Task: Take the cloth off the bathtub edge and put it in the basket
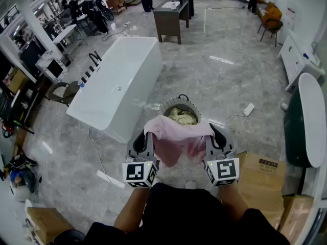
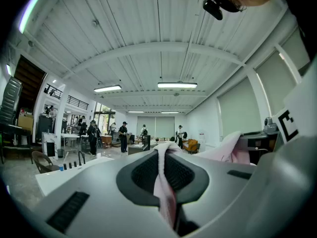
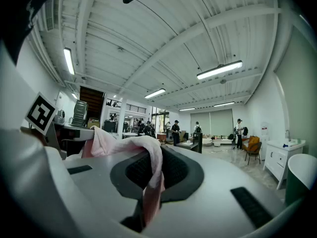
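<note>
Above the round grey basket (image 1: 164,107) on the grey marble floor (image 1: 225,86), the pale pink cloth (image 1: 176,137) hangs stretched between both tools. The left tool (image 1: 144,138) is clenched on the cloth's left edge, with a fold pinched between its jaws. The right tool (image 1: 216,137) grips the right edge the same way. The cloth's middle sags over the basket's near rim. Crumpled cream fabric (image 1: 183,116) lies inside the basket. The long white bathtub (image 1: 120,80) stands to the left, apart from the cloth.

We log: cloth (image 1: 176,137) spans left hand-held gripper (image 1: 145,135) to right hand-held gripper (image 1: 214,132), above basket (image 1: 178,99); bathtub (image 1: 120,83) left of basket.
</note>
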A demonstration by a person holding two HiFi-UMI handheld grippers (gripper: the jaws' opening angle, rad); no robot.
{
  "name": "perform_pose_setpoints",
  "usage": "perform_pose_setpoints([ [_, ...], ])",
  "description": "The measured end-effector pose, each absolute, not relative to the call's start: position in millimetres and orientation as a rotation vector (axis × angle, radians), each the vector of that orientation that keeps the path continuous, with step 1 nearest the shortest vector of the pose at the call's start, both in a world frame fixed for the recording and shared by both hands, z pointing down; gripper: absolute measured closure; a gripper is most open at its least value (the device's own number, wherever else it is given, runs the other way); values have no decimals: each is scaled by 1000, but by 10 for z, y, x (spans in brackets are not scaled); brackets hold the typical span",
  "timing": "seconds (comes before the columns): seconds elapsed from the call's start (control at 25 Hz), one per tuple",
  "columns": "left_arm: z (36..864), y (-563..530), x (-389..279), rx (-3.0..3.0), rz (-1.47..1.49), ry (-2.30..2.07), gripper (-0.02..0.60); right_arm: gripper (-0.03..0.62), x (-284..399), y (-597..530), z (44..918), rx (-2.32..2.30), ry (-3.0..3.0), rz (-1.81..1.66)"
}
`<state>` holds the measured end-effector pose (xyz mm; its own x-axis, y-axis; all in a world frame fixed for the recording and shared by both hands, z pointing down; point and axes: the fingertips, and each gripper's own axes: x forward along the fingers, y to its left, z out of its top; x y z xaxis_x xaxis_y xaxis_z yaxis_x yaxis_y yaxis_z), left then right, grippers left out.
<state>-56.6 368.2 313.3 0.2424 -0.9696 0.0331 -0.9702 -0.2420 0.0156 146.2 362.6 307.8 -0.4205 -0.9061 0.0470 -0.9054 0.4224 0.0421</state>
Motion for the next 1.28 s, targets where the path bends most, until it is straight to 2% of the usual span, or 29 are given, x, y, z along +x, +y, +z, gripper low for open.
perform_pose_setpoints([
  [0.84, 3041, 3766, -303, 2478, 22, -1920, 558, 554, 1506, 3749, 3106, 1562, -2686, 56],
  [1.28, 3009, 3401, -338, 2484, -38, -1896, 558, 554, 1552, 3431, 3052, 1614, -2667, 57],
])
